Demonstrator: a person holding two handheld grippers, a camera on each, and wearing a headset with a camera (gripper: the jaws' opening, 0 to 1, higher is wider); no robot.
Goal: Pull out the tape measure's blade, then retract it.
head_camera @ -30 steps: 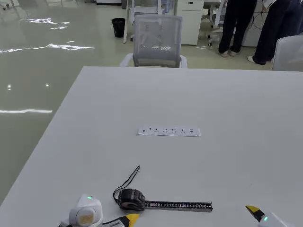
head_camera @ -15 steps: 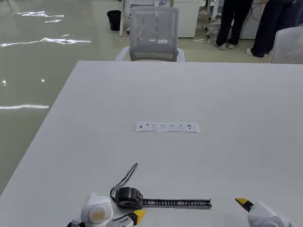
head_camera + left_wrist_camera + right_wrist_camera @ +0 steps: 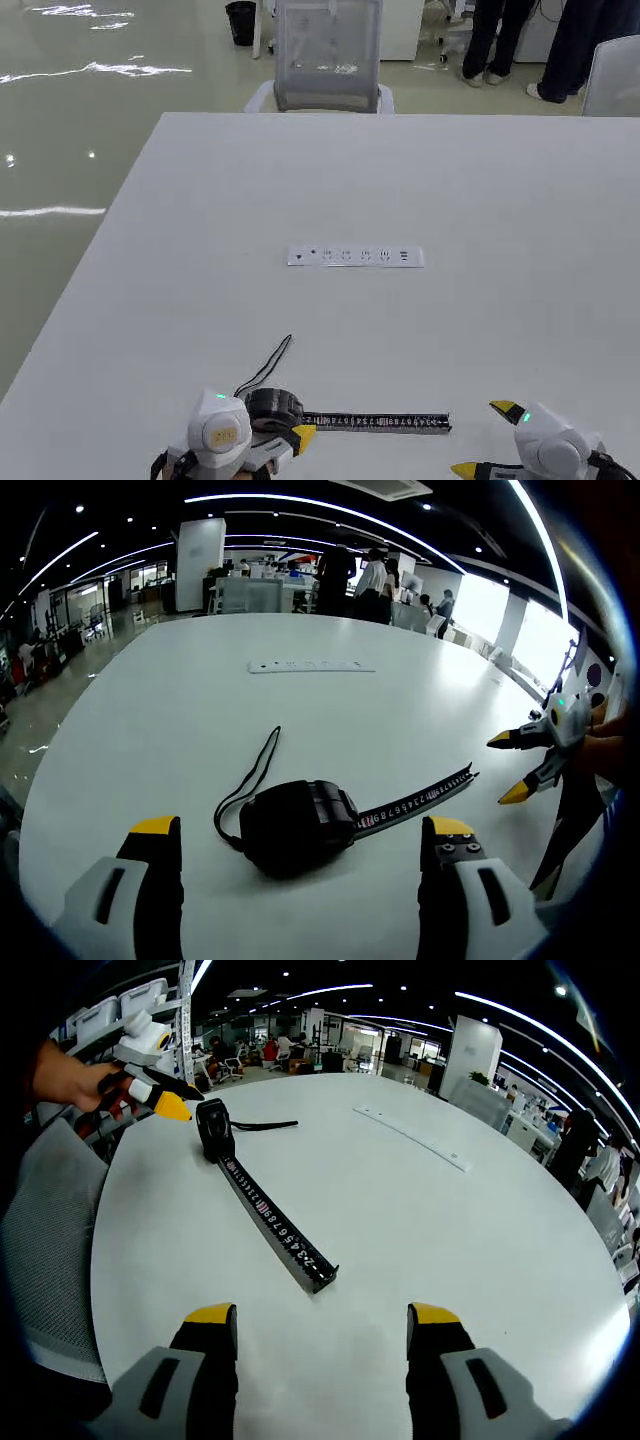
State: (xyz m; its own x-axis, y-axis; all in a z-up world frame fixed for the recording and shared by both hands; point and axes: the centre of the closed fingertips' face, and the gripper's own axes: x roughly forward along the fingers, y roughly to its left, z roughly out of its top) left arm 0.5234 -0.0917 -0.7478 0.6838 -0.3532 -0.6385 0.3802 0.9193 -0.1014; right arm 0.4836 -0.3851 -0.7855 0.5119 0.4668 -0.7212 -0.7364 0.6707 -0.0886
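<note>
A black tape measure [image 3: 274, 405] lies near the table's front edge, its cord loop trailing back left. Its blade [image 3: 385, 422] is pulled out flat to the right. My left gripper [image 3: 285, 440] is open, and in the left gripper view the case [image 3: 297, 825] sits between its spread fingers [image 3: 155, 830], apart from both. My right gripper [image 3: 485, 438] is also open, just right of the blade's end. In the right gripper view the blade tip [image 3: 320, 1278] lies a little ahead of the gap of that gripper [image 3: 321, 1312], with nothing held.
A white power strip [image 3: 355, 257] lies mid-table on the white table [image 3: 480, 180]. A grey mesh chair [image 3: 328, 55] stands at the far edge, with people standing behind it to the right. The table's left edge drops to a glossy floor.
The left gripper has come forward and right until its jaws flank the tape case. The right gripper has risen into view toward the blade's end. The tape measure has not moved.
</note>
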